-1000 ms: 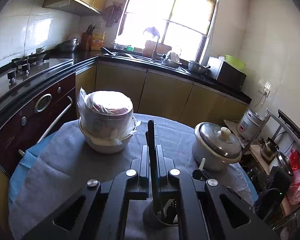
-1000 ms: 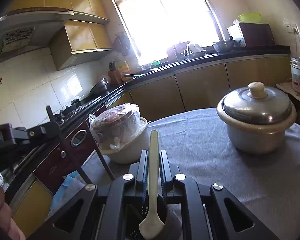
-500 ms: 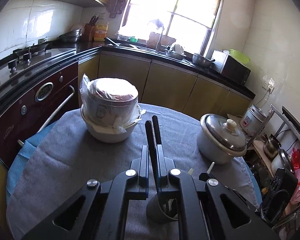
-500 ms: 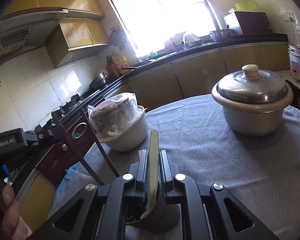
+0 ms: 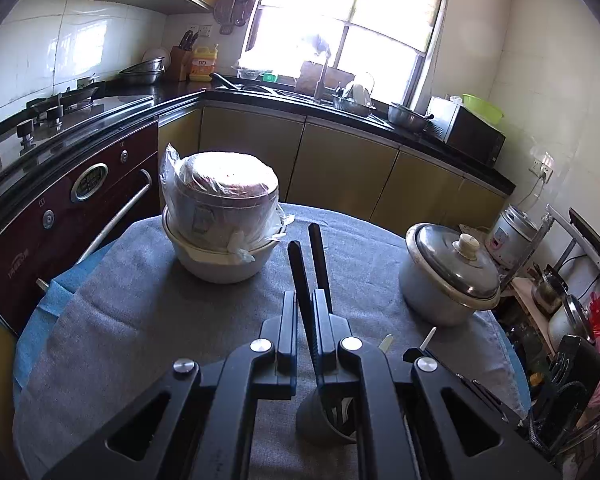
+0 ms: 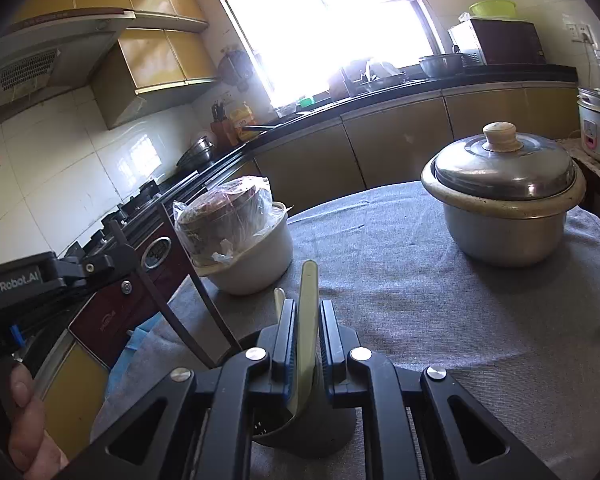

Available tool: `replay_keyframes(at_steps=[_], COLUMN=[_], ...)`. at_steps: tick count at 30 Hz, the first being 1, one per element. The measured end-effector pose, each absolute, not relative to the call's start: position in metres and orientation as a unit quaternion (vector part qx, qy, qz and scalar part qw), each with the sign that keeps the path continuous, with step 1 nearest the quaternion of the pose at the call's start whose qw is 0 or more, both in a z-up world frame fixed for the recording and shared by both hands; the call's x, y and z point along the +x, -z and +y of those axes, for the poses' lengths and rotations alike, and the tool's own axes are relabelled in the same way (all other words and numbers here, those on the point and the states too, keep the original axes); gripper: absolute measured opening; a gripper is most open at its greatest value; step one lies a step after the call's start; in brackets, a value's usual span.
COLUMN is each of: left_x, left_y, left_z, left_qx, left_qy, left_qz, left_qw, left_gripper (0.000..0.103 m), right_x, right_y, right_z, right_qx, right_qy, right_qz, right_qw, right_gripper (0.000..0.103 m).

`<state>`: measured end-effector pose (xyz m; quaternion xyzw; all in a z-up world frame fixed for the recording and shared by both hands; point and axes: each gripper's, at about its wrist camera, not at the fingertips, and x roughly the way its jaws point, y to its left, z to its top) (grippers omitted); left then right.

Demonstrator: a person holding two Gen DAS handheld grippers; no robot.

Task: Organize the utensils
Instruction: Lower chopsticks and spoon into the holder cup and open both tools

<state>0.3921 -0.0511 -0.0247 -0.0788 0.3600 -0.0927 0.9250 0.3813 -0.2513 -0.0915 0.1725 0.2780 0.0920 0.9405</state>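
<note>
A dark grey utensil holder (image 5: pixel 320 420) stands on the grey-clothed round table (image 5: pixel 140 340), right under both grippers. My left gripper (image 5: pixel 305 296) is shut on a black chopstick (image 5: pixel 298 268) whose lower end goes into the holder. A second black chopstick (image 5: pixel 318 252) leans just right of it, outside the jaws. In the right wrist view my right gripper (image 6: pixel 308 306) is shut on a pale cream spoon handle (image 6: pixel 309 280) that runs down into the holder (image 6: pixel 320 432). A second cream stick (image 6: pixel 278 300) pokes up beside its left finger. The spoon's bowl is hidden.
A plastic-wrapped pot in a white bowl (image 5: pixel 220 216) sits at the table's far left. A lidded metal pot (image 5: pixel 448 276) sits at the far right. A person's hand (image 6: pixel 24 420) holds the left tool. An oven front (image 5: pixel 72 208) and the counters ring the table.
The two black chopsticks have spread apart, the second tipping right. The cream spoon has sunk lower into the holder, and a second cream stick now shows beside it.
</note>
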Motion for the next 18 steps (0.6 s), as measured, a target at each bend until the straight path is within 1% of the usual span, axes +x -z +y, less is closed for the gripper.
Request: replay_keyframes(at_steps=[16,17,18], left_x=[0.388,0.3879,0.3884], left_y=[0.0238,0.0246,0.0258], left_z=[-0.0497,-0.0494,-0.0477], left_qx=[-0.073,-0.076,-0.08], left_qy=[0.089,0.09,0.092], left_qz=[0.369,0.373,0.382], left_qw=[0.922,0.92,0.916], left_gripper=[0.008,0.011,0.019], right_x=[0.3821,0.3816,0.3806], right_y=[0.0903,0.0896,0.0888], right_z=[-0.2544,-0.2547,-0.2556], right_qx=[0.176,0.177,0.18], right_qy=[-0.096,-0.096,-0.097], right_qz=[0.287,0.288,0.288], right_qw=[0.937,0.936,0.935], right_gripper=[0.014,0.014,0.014])
